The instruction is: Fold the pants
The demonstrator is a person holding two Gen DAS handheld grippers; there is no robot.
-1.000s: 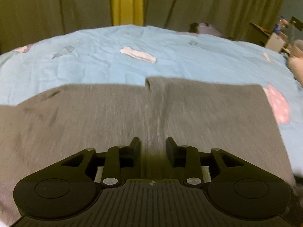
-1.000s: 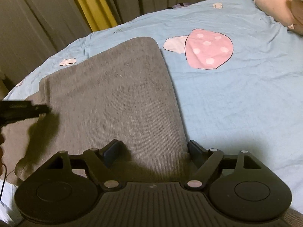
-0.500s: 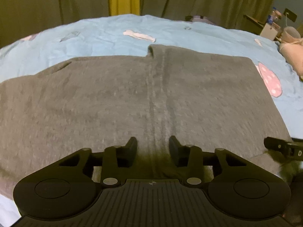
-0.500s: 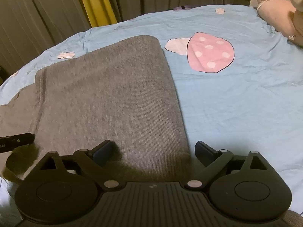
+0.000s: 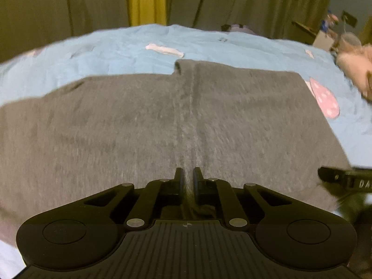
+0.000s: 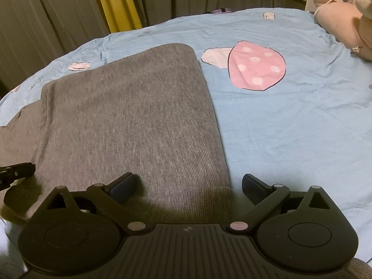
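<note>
Pants (image 5: 186,121) centre seam left view, mushroom print (image 6: 255,67) right

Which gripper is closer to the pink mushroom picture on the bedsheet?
Right. The right gripper sits open at the pants' edge nearest the pink mushroom. The left gripper is pinched shut on the pants' middle seam, farther from it.

my black left gripper (image 5: 187,176) sits on grey pants (image 5: 162,125) — finely ribbed. beyond the pants, a light blue bedsheet (image 6: 290,127) shows a pink white-dotted mushroom (image 6: 255,66); behind the bedsheet hang olive curtains (image 6: 46,11) — one yellow stripe (image 6: 116,2).
</note>
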